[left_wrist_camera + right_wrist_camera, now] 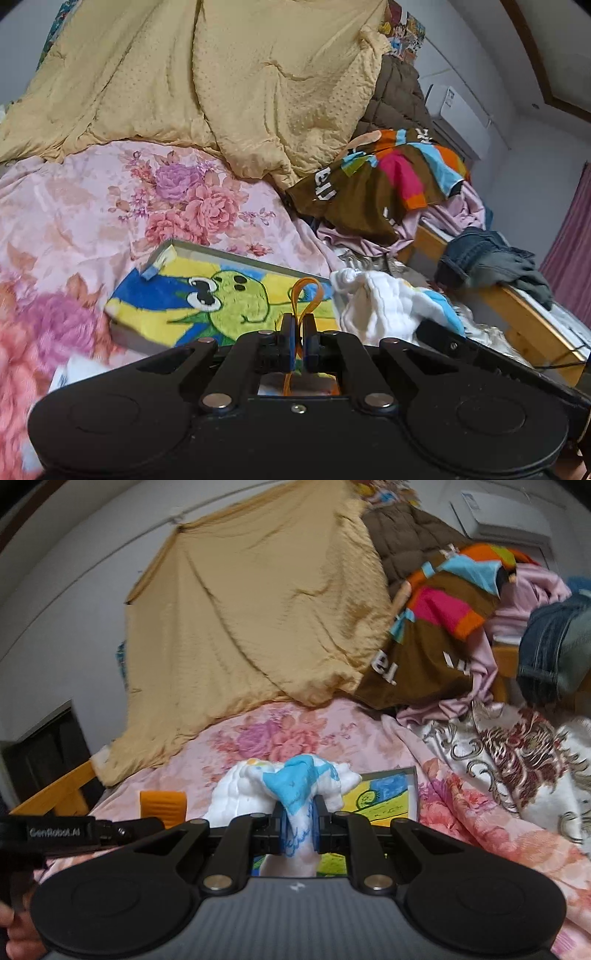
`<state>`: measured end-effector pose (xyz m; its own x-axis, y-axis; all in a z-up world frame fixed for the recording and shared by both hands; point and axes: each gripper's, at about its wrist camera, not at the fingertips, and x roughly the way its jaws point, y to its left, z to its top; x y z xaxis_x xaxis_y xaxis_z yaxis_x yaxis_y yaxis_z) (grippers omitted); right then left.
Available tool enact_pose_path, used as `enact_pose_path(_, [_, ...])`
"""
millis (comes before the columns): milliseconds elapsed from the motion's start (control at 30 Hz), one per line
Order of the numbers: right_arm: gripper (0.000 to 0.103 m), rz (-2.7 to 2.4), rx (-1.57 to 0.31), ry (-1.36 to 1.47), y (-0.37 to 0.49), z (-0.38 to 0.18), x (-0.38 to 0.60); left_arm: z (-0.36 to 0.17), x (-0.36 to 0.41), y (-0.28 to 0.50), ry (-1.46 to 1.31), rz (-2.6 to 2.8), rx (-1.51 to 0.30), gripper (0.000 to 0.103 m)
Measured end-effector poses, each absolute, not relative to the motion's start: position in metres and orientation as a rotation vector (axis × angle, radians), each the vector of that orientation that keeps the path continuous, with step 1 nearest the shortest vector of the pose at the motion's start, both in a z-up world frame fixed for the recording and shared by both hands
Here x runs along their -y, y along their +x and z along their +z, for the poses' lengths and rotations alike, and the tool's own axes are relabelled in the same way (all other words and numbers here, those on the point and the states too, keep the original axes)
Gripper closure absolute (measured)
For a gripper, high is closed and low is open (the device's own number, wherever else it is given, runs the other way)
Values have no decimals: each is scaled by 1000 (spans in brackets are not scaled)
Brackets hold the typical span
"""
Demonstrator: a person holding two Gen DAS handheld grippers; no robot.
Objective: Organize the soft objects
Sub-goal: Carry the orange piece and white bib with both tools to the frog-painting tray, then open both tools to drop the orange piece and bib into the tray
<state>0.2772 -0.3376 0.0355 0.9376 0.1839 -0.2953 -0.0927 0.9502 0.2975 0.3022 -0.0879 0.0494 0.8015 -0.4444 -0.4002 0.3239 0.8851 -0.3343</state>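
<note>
My left gripper [300, 325] is shut on a thin orange strap loop [308, 295] that stands up between its fingers. It hovers over a cartoon frog towel [207, 302] lying flat in a shallow grey box on the floral bed sheet [92, 206]. My right gripper [300, 812] is shut on a white quilted cloth with blue print [291, 786], bunched up above the fingers; the same cloth shows at the right of the left wrist view [384, 306]. The frog towel also shows just behind the right gripper [384, 797].
A tan quilt [221, 81] is heaped at the back of the bed. A brown striped garment [384, 173], pink clothes and jeans [487, 258] pile at the right by the wooden bed rail [524, 314]. An air conditioner [461, 118] hangs on the wall.
</note>
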Motion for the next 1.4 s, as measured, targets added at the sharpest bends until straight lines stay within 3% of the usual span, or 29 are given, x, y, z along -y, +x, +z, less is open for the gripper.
enact_pose_path(367, [88,96,-451,398,339,-10,361,11,115,410,-327,-360,-603,100])
enact_pose_path(633, [87,47,-588,430,366,-33,363,-24,142,446,-275,-315,-721,100])
enact_pose_path(833, [78,23,-610,430,366,-36,362,-36,148,453,-256,-283,-755,99])
enact_pose_path(933, [67,19,-614,429,366,-35,361,-40,147,454,-256,-258,-761,96])
enact_pose_path(1033, [62,16,-617,418,365,-34,359,-42,144,454,-275,-250,-763,89])
enact_pose_path(1133, [54,17,-621,411,364,-33,358,-40,143,451,-266,-248,-770,73])
enact_pose_path(1200, [42,17,-619,393,361,-30,356,-35,142,447,-248,-242,-761,55])
enact_pose_path(1400, [20,40,-548,310,338,-3,341,-13,128,429,-239,-184,-701,30])
